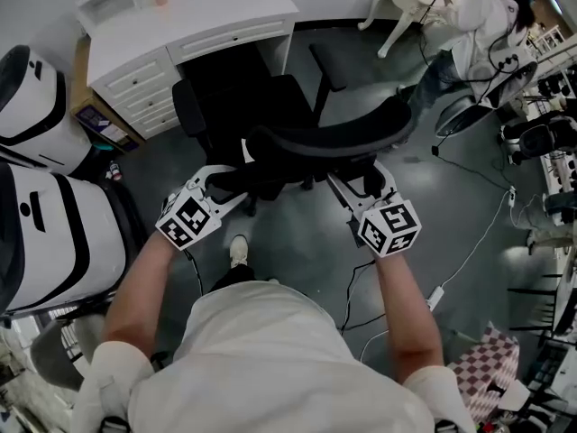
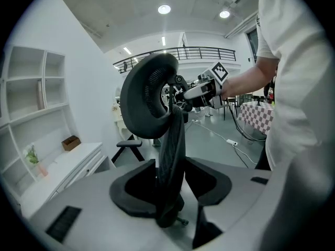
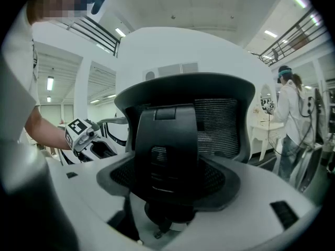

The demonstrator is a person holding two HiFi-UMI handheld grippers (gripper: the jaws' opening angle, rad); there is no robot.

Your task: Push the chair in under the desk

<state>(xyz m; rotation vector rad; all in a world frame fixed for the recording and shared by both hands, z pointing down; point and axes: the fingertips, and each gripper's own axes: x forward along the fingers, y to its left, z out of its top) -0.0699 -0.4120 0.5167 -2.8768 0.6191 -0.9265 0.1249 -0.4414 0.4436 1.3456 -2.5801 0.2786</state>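
Note:
A black mesh office chair (image 1: 261, 106) stands with its seat toward the white desk (image 1: 180, 21) and its curved backrest (image 1: 334, 138) toward me. My left gripper (image 1: 230, 183) sits at the backrest's left end. In the left gripper view the backrest's edge (image 2: 170, 140) runs upright between the left gripper's (image 2: 170, 179) jaws, close to both pads, and I see no firm pinch. My right gripper (image 1: 361, 188) is at the backrest's right side. In the right gripper view the chair's black spine bracket (image 3: 167, 145) fills the right gripper's (image 3: 167, 179) jaws.
Big white and black machines (image 1: 36, 215) stand close on the left. A person (image 1: 478, 25) works at a white table at the far right, near stands and gear (image 1: 541, 138). Cables and a power strip (image 1: 435, 298) lie on the grey floor to my right.

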